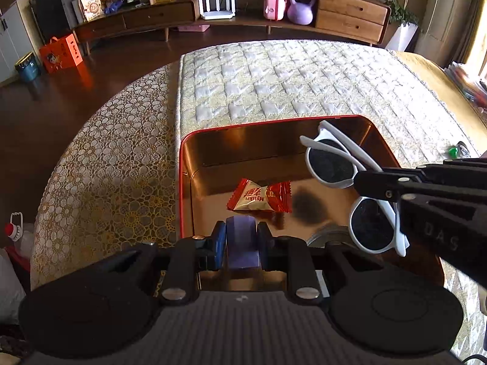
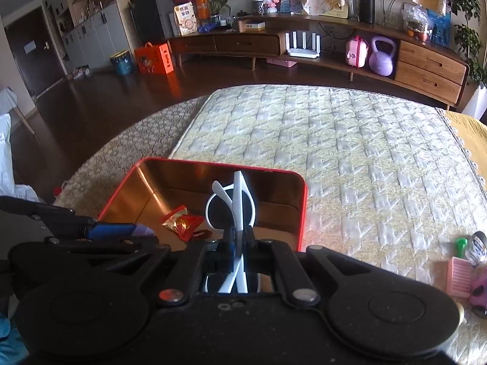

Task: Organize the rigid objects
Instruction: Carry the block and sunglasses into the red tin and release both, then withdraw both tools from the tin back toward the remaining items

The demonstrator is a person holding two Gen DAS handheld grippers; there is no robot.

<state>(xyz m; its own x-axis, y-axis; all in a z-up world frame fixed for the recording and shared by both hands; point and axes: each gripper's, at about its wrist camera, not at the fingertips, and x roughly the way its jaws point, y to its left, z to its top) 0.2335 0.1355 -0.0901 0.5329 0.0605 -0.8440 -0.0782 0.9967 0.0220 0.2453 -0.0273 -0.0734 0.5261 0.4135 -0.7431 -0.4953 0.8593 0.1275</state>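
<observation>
Candy lies in the red tin; left gripper clenches a purple block, right gripper white sunglasses.

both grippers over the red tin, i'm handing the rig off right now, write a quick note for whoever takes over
Left gripper: shut on a purple block, held over the near edge of the red tin.
Right gripper: shut on the white sunglasses, held folded above the tin's right side, not yet set down.
Done: a red candy packet already lies on the tin floor.
Left: lower and release the sunglasses and the block into the tin. Then likely the pink comb, the green-capped item and a pink toy on the quilted mat to the right.
</observation>
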